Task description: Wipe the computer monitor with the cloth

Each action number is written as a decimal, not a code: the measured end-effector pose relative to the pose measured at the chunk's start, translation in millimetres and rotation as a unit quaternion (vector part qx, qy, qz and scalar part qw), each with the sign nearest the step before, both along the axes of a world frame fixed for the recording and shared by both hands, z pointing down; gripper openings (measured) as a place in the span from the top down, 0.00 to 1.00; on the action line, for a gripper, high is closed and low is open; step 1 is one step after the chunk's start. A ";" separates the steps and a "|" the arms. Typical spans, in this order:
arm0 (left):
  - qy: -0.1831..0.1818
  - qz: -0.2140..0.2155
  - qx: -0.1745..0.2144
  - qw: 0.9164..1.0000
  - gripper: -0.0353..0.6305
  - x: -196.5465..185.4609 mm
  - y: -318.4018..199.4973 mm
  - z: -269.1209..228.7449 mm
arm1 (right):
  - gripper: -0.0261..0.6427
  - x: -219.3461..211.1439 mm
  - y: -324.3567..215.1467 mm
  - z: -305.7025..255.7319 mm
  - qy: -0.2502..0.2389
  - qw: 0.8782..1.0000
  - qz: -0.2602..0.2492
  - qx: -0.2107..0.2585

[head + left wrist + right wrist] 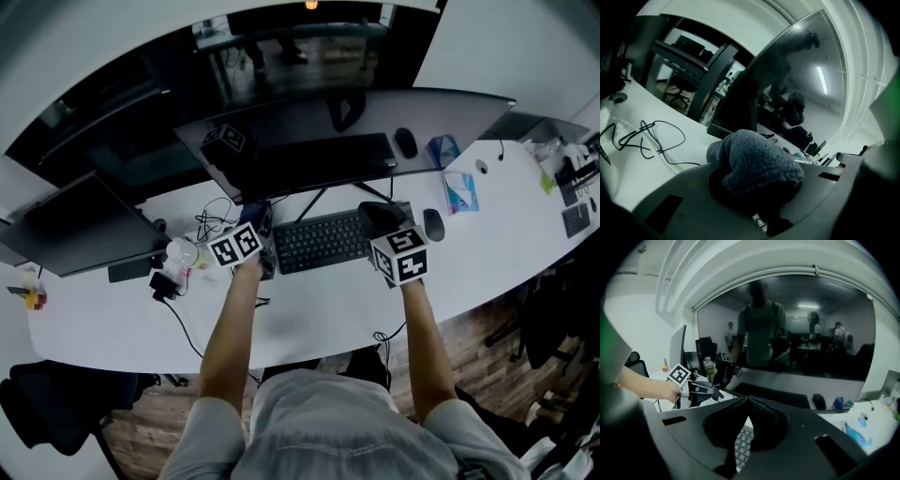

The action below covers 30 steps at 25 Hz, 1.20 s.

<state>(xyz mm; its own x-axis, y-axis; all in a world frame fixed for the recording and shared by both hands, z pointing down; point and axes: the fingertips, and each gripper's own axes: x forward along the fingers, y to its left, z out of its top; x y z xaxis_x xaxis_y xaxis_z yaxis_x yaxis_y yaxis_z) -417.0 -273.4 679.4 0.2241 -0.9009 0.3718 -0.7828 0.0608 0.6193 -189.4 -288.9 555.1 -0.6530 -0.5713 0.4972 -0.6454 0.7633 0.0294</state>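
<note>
The wide dark monitor (309, 141) stands at the back of the white desk (319, 309) and reflects the room. My left gripper (260, 228) is shut on a grey-blue cloth (754, 159), which bulges out over its jaws and hides the tips. It sits just below the monitor's lower left part (797, 84). My right gripper (380, 220) hovers over the keyboard (323, 242). Its fingers (759, 416) meet at the tips with nothing between them. In the right gripper view the left gripper (701, 390) and cloth (711, 390) show at the left, before the monitor (787, 329).
A mouse (433, 225) and a blue tissue pack (459, 192) lie right of the keyboard. Loose black cables (647, 136) and a clear bottle (181, 253) are at the left. A second dark monitor (75, 220) stands at the far left. Clutter sits at the desk's right end (572, 178).
</note>
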 end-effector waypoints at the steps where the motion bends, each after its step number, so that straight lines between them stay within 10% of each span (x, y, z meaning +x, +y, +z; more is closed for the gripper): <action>1: 0.003 0.006 0.001 1.000 0.87 6.0 -2.9 0.3 | 0.96 4.6 -0.1 1.9 0.000 1.000 0.004 -0.002; 30: 0.009 0.165 0.009 0.986 0.87 313.8 -143.6 -15.5 | 0.96 276.5 -85.5 1.4 -0.016 0.991 0.131 -0.002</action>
